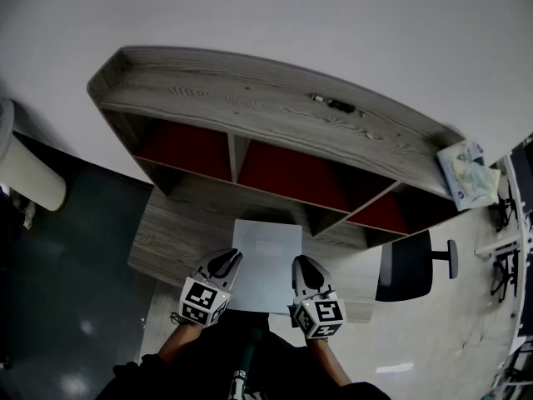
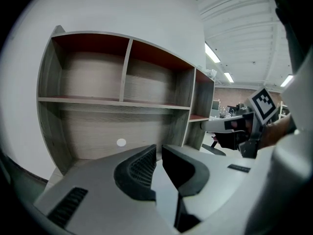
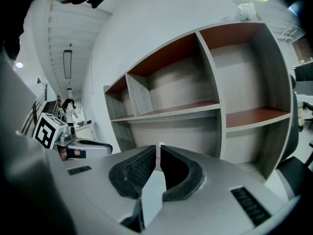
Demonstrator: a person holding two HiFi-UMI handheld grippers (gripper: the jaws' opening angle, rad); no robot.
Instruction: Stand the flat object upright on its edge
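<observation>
Flat object: a pale square flat object [image 1: 266,257] at the middle of the head view, over the tabletop [image 1: 171,233]. I cannot tell whether its far edge touches the wood.
Left gripper: the left gripper [image 1: 225,263] has its jaws clenched on the near edge, at 7 o'clock of the flat object.
Right gripper: the right gripper [image 1: 306,269] has its jaws clenched on the same edge, at 5 o'clock.
Step in hand: probably tipping it up onto its 12 o'clock edge.
Doing it well: keep both hands level so it does not twist. Plant the far edge first, swing the near edge up, and release only once it balances. Something this thin likely topples easily.
Tabletop: grey wood grain, narrow.
Shelf unit: the shelf unit [image 1: 250,98] stands at 12 o'clock, with red-lined compartments. A packet [image 1: 468,173] lies on its top at 2 o'clock.
Room: a chair [image 1: 408,265] at 3 o'clock and dark floor [image 1: 67,248] at 9 o'clock.
</observation>
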